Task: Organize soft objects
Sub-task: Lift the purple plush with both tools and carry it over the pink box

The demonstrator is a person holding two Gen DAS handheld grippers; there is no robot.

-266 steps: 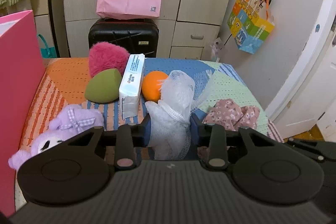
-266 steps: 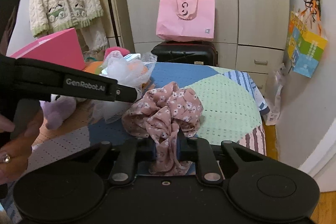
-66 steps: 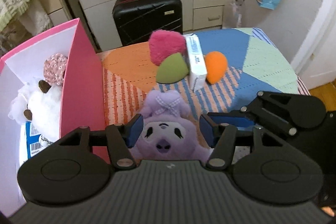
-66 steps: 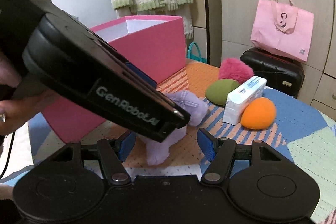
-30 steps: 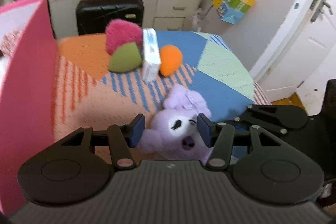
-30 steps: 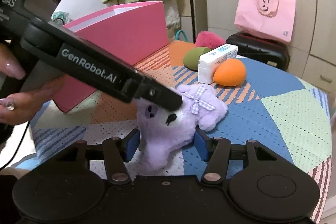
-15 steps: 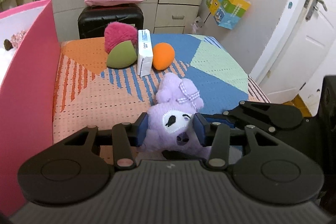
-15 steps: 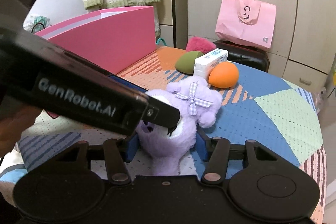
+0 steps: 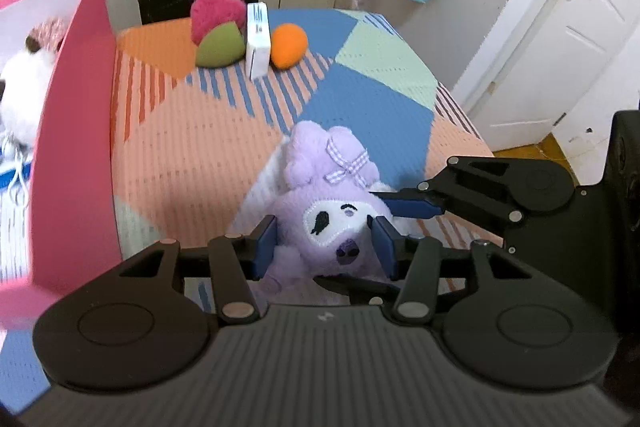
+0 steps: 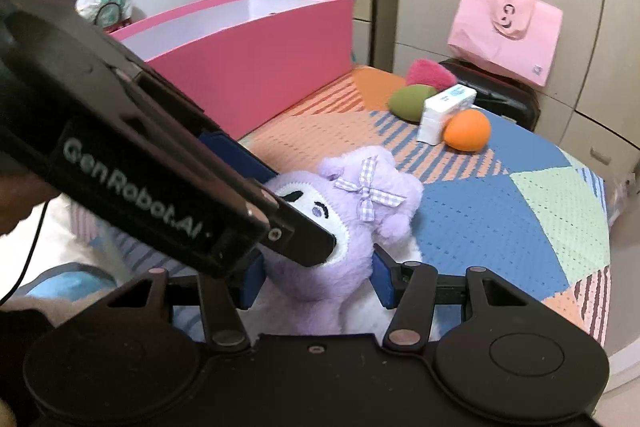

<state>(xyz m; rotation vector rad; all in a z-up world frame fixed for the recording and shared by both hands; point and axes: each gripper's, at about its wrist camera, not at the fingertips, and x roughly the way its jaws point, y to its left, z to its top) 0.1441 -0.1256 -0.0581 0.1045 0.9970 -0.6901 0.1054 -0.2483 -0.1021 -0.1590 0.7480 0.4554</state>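
Patchwork table [image 9: 360,115]: we lift purple plush [image 9: 332,211], left gripper [image 9: 326,247] easing open around it, right gripper [image 10: 316,279] pinching. Next: carry to pink box [image 9: 76,131], 9 o'clock.

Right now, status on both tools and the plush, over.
Left tool opening, plush between its pads. Right tool clamped on plush. Pink box open, path clear.

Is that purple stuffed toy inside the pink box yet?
Not yet. The purple plush is outside the pink box, above the patterned mat, between both grippers' blue pads.
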